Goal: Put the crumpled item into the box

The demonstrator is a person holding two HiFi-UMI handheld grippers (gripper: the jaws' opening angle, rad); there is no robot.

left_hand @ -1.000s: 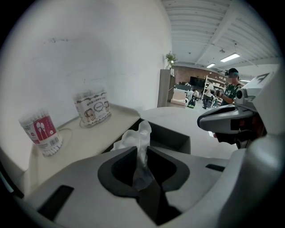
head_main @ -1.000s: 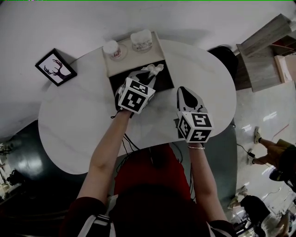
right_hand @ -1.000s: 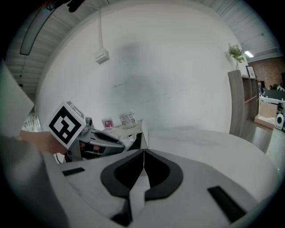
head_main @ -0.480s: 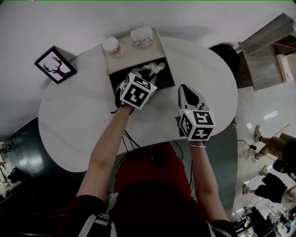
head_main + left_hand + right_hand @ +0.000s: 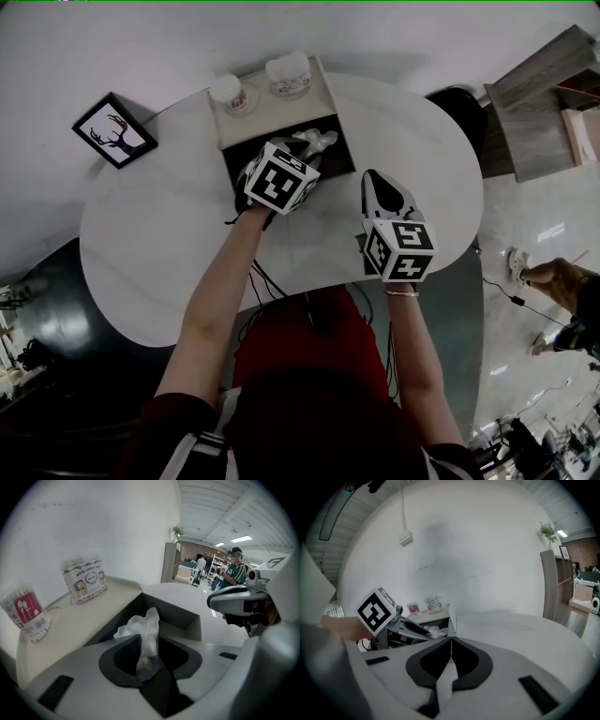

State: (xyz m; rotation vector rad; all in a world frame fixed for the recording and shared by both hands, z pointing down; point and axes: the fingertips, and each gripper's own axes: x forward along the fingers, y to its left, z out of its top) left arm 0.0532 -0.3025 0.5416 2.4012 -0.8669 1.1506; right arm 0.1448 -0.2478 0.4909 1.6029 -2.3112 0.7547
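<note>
A crumpled white tissue (image 5: 146, 634) stands between the tips of my left gripper (image 5: 147, 644), right above the dark open box (image 5: 180, 616). The jaws are opening, and the tissue still fills the gap and touches both. In the head view the left gripper (image 5: 305, 150) hangs over the box (image 5: 339, 157) with the tissue (image 5: 316, 142) sticking out ahead of it. To the right, over the white table (image 5: 159, 244), my right gripper (image 5: 378, 178) is shut and empty; its jaws meet in a thin line (image 5: 451, 641).
Two clear jars of cotton swabs (image 5: 227, 94) (image 5: 287, 75) stand on the beige tray (image 5: 272, 111) just behind the box. A framed deer picture (image 5: 113, 134) lies at the table's far left. A wooden shelf (image 5: 539, 103) stands to the right of the table.
My left gripper has edged a little forward over the box with the tissue. The right gripper has hardly moved.
</note>
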